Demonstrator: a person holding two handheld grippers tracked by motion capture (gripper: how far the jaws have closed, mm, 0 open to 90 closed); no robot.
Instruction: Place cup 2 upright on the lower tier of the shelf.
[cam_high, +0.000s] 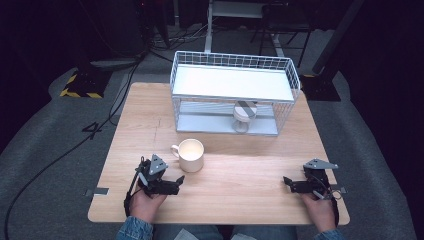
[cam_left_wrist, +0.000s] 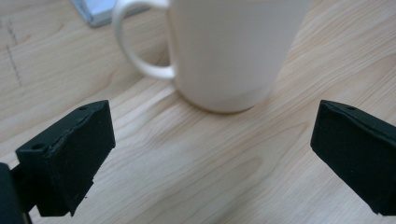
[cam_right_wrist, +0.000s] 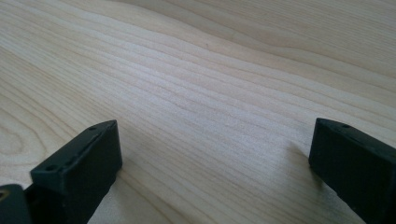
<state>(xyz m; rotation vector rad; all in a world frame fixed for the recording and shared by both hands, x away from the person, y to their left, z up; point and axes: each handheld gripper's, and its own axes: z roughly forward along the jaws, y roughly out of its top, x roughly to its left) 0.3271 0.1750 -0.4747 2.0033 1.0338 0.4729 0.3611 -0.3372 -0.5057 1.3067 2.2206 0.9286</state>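
Observation:
A cream mug (cam_high: 190, 155) stands upright on the wooden table (cam_high: 240, 175), its handle pointing left. My left gripper (cam_high: 176, 181) sits just in front of it and a little to its left, open, with nothing between its jaws. In the left gripper view the mug (cam_left_wrist: 229, 51) stands close ahead of the left gripper (cam_left_wrist: 210, 154), apart from the jaws. My right gripper (cam_high: 287, 182) rests low over the table near the front right, open and empty. The right gripper view has the right gripper (cam_right_wrist: 215, 172) over bare wood (cam_right_wrist: 196, 84).
A white wire rack (cam_high: 232, 92) with a flat upper shelf stands at the back of the table. On its lower level sits a small round object with a grey stripe (cam_high: 244, 114). Dark floor, cables and stands surround the table.

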